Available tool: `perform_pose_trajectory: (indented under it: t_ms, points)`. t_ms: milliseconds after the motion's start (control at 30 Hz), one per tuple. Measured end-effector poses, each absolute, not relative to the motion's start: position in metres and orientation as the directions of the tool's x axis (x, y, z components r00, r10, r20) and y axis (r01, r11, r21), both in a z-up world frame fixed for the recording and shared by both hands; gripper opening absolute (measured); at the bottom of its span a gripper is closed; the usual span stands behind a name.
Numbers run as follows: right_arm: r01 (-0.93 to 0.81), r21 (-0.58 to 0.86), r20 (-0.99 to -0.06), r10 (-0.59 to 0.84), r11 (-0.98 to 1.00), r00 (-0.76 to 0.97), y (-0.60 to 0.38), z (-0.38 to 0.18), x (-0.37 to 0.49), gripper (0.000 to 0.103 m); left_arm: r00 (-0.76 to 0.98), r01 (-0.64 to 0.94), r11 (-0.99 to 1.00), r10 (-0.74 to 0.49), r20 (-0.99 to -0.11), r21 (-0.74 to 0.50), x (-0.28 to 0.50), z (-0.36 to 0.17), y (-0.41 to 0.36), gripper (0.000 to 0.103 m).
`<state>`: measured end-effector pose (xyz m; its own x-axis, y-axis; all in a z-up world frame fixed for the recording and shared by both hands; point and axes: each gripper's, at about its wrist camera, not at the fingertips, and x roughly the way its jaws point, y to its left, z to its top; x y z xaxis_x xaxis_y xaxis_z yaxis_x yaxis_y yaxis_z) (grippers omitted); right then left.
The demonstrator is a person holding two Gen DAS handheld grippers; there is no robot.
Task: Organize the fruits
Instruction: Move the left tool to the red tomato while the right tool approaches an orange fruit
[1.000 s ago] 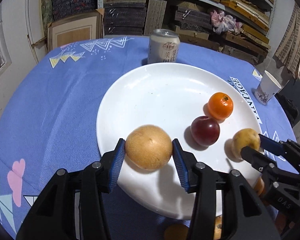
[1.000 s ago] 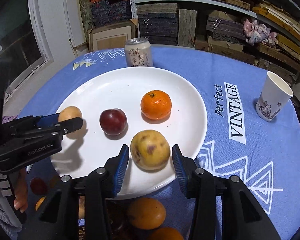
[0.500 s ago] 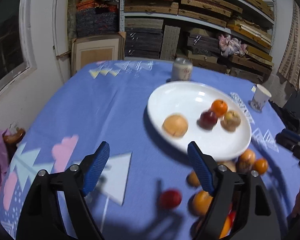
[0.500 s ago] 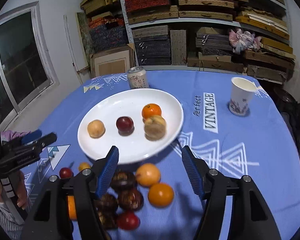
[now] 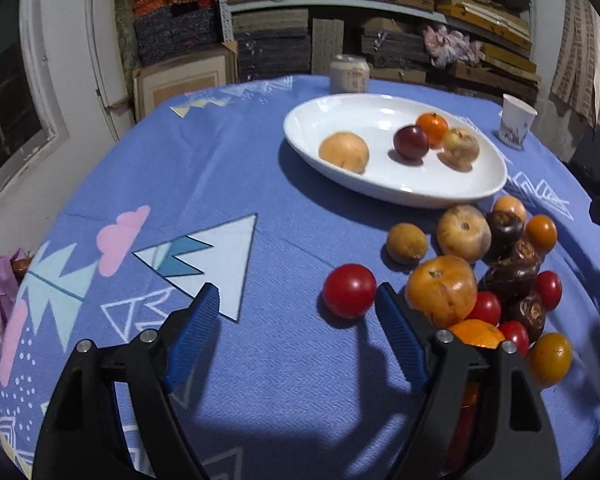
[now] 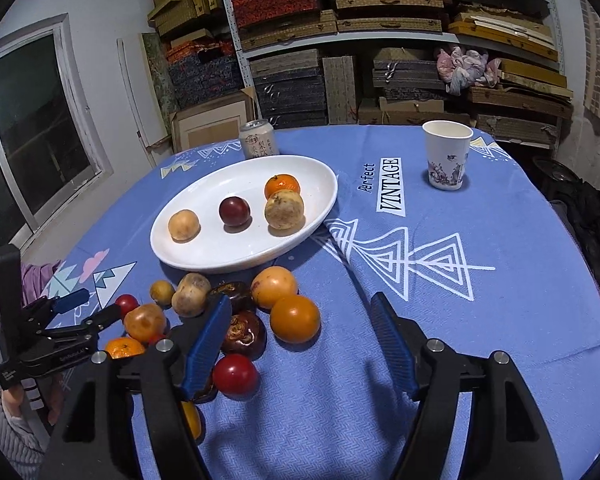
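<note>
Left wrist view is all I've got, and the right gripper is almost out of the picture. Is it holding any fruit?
Observer: No. The right gripper is open above the blue patterned tablecloth. Its jaws have just been opening and grip nothing.
Operator: Anything in the gap?
Observer: A glossy round orange fruit shows in the gap, nearer the left finger. It lies on the cloth and neither pad touches it.
Operator: Anything else close by?
Observer: A small round red tomato shows just beside that left finger.
Operator: What's behind the plate?
Observer: White "Perfect VINTAGE" lettering, printed on the cloth between the white oval plate and the flowered white paper cup.
</note>
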<state>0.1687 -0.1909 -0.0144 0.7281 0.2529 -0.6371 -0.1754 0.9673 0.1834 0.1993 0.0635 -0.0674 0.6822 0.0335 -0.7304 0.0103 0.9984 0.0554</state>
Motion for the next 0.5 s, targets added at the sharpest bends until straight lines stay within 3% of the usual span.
perform_pose_trajectory:
  t_ms: [267, 500]
  points:
    - [-0.144, 0.166, -0.670, 0.218, 0.976, 0.710, -0.193, -0.023, 0.176, 0.073, 0.639, 0.033, 0.998, -0.060, -0.767, -0.050, 0.211, -0.076, 0.071, 0.071]
    - [-0.142, 0.154, -0.681, 0.209, 0.978, 0.702, -0.191, -0.028, 0.177, 0.073, 0.635, 0.103, 0.991, -0.131, -0.761, -0.085, 0.215, -0.075, 0.062, 0.051]
